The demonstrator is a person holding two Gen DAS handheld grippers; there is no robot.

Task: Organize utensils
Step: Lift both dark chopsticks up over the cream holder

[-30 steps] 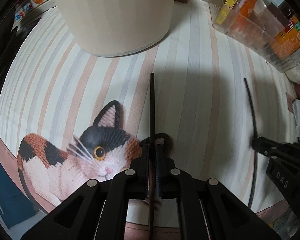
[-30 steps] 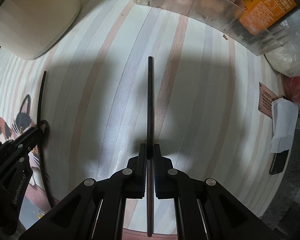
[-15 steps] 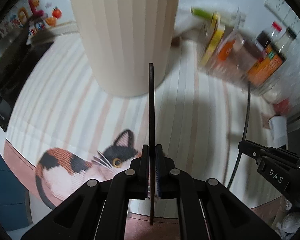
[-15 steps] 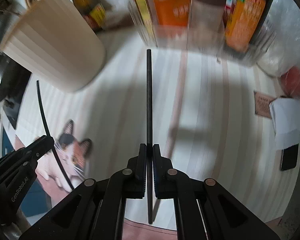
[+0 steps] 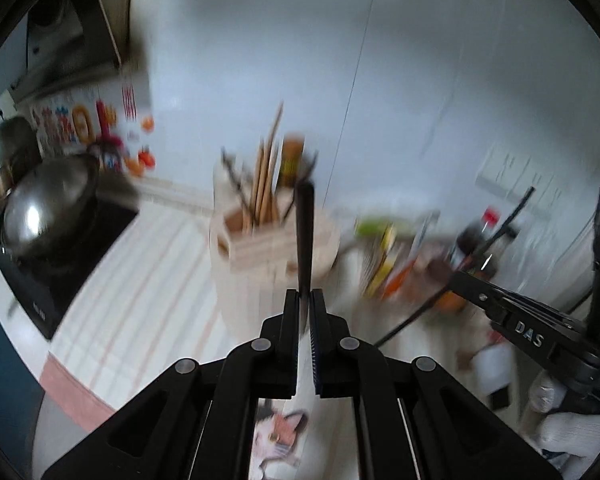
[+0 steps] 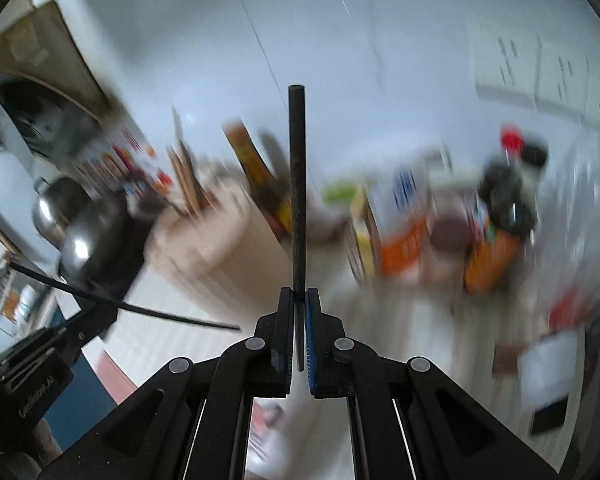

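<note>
My left gripper [image 5: 304, 294] is shut on a black chopstick [image 5: 304, 236] that points up in front of the beige utensil holder [image 5: 272, 264], which holds several wooden chopsticks [image 5: 265, 184]. My right gripper [image 6: 299, 292] is shut on a second black chopstick [image 6: 298, 184], also pointing up. In the left wrist view the right gripper [image 5: 460, 276] is at the right with its chopstick [image 5: 496, 236]. In the right wrist view the left gripper [image 6: 76, 320] is at the lower left with its chopstick [image 6: 140, 308]; the holder [image 6: 212, 240] stands left of centre. Both views are blurred.
A steel wok [image 5: 48, 208] and pot [image 5: 4, 156] sit on a black stove at the left. A clear bin of bottles and sauce packets [image 6: 440, 232] stands right of the holder. The striped cloth with a cat picture [image 5: 280, 436] covers the counter below.
Both grippers have lifted off the cloth with their chopsticks and tilted upward, so the views now face the wall and the holder's top instead of the cloth.
</note>
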